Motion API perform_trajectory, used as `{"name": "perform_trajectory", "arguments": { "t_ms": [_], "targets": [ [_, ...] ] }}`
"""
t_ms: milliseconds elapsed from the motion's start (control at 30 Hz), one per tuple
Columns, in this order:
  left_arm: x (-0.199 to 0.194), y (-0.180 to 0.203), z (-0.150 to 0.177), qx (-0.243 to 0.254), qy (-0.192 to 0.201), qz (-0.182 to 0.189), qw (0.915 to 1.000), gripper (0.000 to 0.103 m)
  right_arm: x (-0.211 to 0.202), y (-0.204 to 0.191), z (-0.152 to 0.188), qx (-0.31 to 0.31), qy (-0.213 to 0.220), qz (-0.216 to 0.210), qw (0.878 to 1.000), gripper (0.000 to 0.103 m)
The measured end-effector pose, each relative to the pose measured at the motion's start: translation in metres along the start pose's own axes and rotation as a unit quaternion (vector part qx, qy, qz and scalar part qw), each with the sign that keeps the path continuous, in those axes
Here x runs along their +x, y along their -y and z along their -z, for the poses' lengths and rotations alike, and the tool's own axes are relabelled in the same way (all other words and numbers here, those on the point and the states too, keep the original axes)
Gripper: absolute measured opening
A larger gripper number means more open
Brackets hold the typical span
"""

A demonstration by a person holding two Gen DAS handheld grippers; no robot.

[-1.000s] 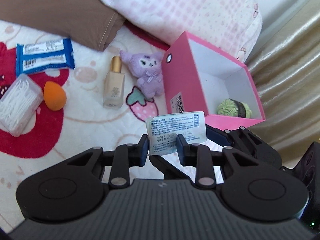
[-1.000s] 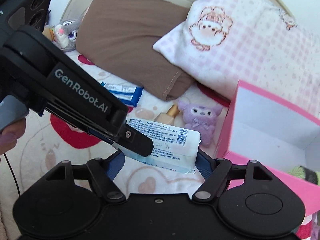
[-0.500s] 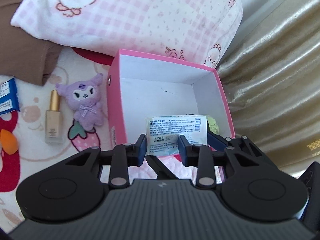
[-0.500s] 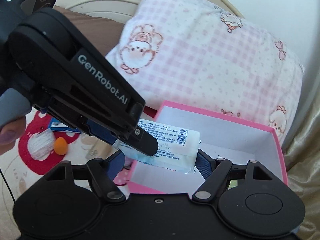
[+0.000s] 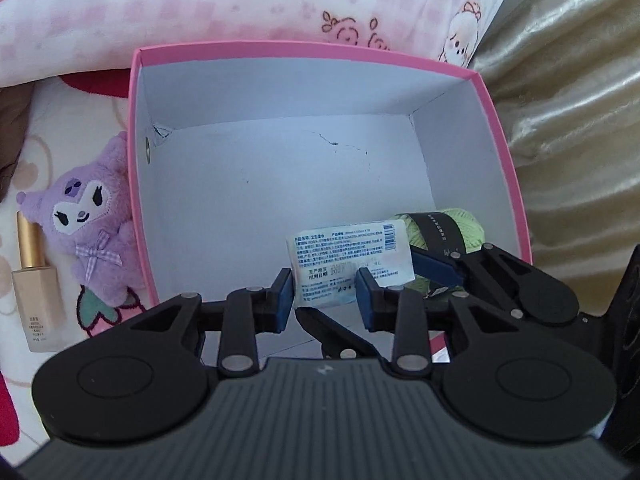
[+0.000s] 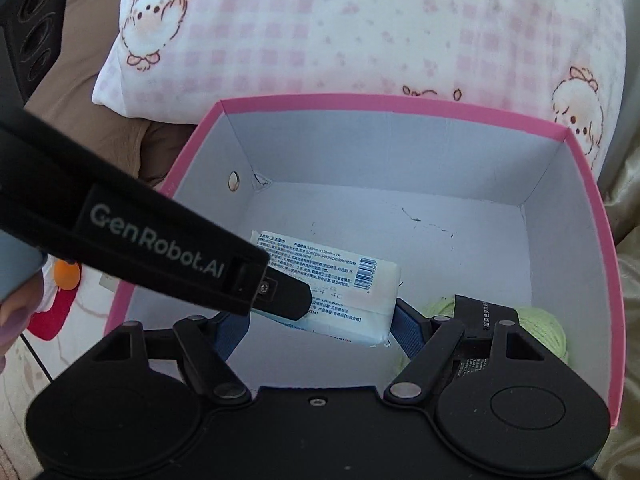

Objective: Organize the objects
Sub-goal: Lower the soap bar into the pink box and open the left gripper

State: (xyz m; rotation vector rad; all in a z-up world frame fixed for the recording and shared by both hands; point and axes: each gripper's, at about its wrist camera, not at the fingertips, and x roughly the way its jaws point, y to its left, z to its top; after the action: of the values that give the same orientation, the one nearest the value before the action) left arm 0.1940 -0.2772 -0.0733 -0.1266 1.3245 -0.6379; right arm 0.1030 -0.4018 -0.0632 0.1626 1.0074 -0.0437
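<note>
I count one white wipes pack [image 6: 332,292], and both my grippers hold it over the one pink box [image 5: 516,184]. My left gripper [image 5: 325,300] pinches it on its narrow side, jaws close together. My right gripper [image 6: 320,326] grips its two long ends, jaws wide. Inside the box I see one green yarn ball [image 5: 468,228] with a black band, in the near right corner. The rest of the white box floor is bare. Outside the box, on the left, lie one purple plush toy [image 5: 86,224], one gold-capped bottle [image 5: 36,296] and one orange sponge [image 6: 66,274]. They all lie on a soft white blanket [image 5: 104,332] with red and pink drawings. One pink checked pillow [image 6: 360,32] and one brown pillow [image 6: 92,92] sit behind the box. A shiny gold cloth [image 5: 572,120] lies on the right.
</note>
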Motion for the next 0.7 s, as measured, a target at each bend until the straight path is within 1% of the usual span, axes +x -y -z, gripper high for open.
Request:
{"name": "perform_trajectory", "arguments": {
  "t_ms": [133,200,300,500,633,700],
  "targets": [
    [0.014,0.011,0.004,0.029,-0.015,-0.014,0.9994,0.032,0.010,0.013,0.002,0.002,-0.027,-0.022,0.999,0.080],
    [0.020,0.012,0.005,0.030,-0.020,-0.016,0.9992,0.032,0.014,0.018,0.004,-0.001,-0.035,-0.029,0.999,0.080],
    [0.034,0.005,0.001,0.008,-0.034,-0.017,0.9993,0.032,0.025,0.017,0.005,-0.004,-0.051,-0.029,0.998,0.080],
    [0.046,-0.006,-0.001,-0.023,-0.048,-0.013,0.9985,0.035,0.039,0.007,-0.005,-0.030,-0.091,-0.001,0.995,0.080],
    [0.042,-0.009,0.000,-0.034,-0.040,-0.007,0.9986,0.049,0.036,0.000,-0.010,-0.037,-0.099,0.015,0.994,0.080],
    [0.033,-0.005,0.001,-0.023,-0.032,-0.010,0.9992,0.054,0.029,0.001,-0.011,-0.026,-0.091,0.012,0.995,0.081]
  ]
}}
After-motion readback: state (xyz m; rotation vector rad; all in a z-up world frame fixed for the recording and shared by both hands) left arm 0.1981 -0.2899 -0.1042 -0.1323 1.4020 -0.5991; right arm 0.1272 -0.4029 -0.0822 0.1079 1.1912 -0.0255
